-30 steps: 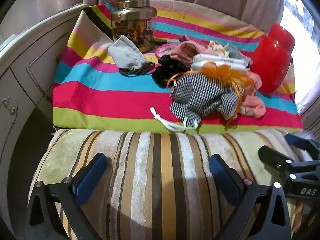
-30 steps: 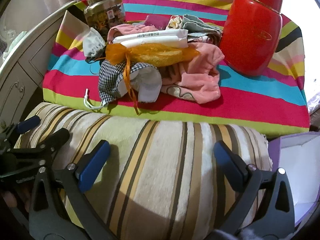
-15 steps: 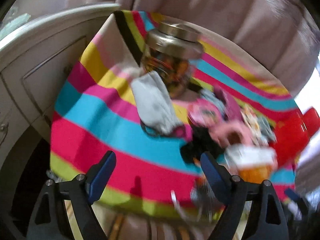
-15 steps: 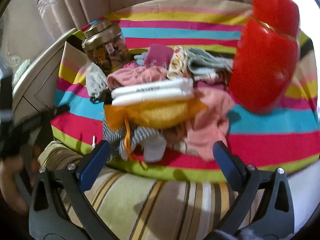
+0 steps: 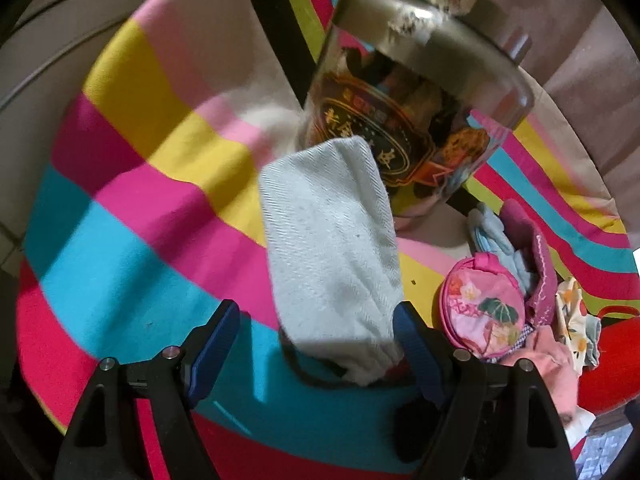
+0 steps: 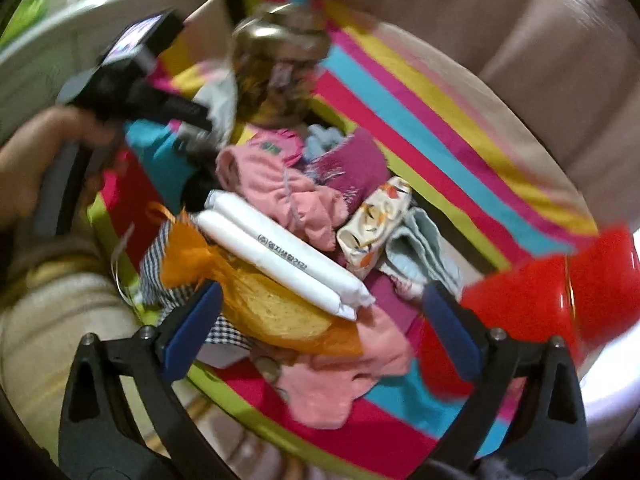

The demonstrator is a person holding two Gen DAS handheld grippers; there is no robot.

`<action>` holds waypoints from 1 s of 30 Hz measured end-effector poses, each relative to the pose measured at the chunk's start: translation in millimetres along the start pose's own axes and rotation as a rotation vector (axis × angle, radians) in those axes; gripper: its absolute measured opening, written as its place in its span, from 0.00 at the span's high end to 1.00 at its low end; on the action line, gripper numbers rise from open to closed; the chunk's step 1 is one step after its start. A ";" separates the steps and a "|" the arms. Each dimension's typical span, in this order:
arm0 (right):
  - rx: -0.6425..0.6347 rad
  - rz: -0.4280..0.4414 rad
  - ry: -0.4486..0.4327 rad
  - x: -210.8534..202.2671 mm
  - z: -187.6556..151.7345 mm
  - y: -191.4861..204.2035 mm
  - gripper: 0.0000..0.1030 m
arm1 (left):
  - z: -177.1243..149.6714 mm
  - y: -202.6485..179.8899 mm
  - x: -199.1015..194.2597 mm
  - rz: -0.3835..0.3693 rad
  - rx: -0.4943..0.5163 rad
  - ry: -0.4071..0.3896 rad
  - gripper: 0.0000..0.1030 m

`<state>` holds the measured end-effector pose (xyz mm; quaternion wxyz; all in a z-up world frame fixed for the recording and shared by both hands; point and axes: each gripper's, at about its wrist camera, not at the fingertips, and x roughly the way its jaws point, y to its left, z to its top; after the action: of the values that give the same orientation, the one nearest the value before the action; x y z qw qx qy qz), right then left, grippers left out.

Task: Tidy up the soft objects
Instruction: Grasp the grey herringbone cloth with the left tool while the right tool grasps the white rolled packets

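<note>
On the striped cloth, a pale grey pouch is seen leaning with its upper end against a glass jar capped by a metal lid; the left gripper is held low over the cloth with its blue-padded fingers spread wide, the gathered lower end of the pouch lying between them, close against the right-hand pad, with a gap left to the other pad; nothing is clamped. Just to the right of the pouch a round pink floral purse is seen, with pale blue and magenta fabric behind it. In the right wrist view, blurred in places, the right gripper is shown open above a heap of soft things: two white rolled packets lie across an orange mesh bag, with a black-and-white checked cloth beneath at the left, pink garments behind, a floral fabric piece to the right and salmon-pink cloth in front; nothing is held by it. A red container stands at the right edge of the heap; the left gripper is seen beside the jar.
</note>
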<state>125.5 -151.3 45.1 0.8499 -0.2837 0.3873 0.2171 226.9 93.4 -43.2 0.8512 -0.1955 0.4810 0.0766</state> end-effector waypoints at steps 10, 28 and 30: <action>-0.240 0.074 0.135 44.8 21.1 9.5 0.26 | 5.4 -4.0 8.1 -0.081 0.035 -0.020 0.69; -0.057 0.214 0.111 57.8 22.3 2.3 0.53 | -21.2 -25.4 -54.9 -0.152 0.099 -0.152 0.87; 0.004 0.227 0.095 50.7 18.5 -4.0 0.56 | -26.3 -26.9 -65.7 -0.157 0.104 -0.170 0.87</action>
<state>168.4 -134.6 16.7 0.8009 -0.2465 0.4574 0.2976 180.1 61.9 7.4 0.9013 -0.1810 0.3936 0.0010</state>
